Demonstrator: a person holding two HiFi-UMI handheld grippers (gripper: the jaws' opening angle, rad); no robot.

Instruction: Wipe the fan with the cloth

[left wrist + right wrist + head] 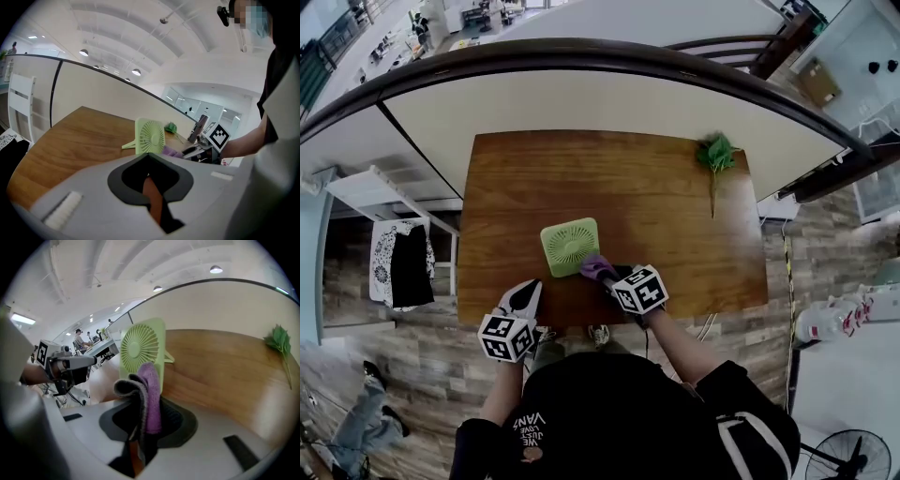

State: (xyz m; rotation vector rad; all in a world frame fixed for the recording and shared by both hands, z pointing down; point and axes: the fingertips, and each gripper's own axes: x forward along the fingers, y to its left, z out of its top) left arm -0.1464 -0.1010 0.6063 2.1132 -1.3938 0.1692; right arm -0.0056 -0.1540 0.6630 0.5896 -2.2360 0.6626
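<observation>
Dark-shirted shoulders of the person (619, 412) are filling the bottom of the head view, with both forearms reaching forward toward the fan (570, 246). Under the fan, the brown wooden table (675, 216) is spreading out on all sides, with more bare wood to the fan's right and beyond it than on its near side. Pale green and square, the fan is standing propped on a small stand near the table's near edge, its round grille facing the person.

To the fan's near left, the left gripper (528, 292) is hovering apart from it; its jaws are pressing together with nothing between them. To the fan's near right, the right gripper (605, 274) is pointing at the grille, and its jaws are clamping a folded cloth (596, 267), purple on one face and grey on the other. That cloth is sticking up just beside the fan's near right corner; whether it is touching the plastic is not clear. Well beyond the fan to the right, a green leafy sprig (715, 153) is lying near the table's far edge.
</observation>
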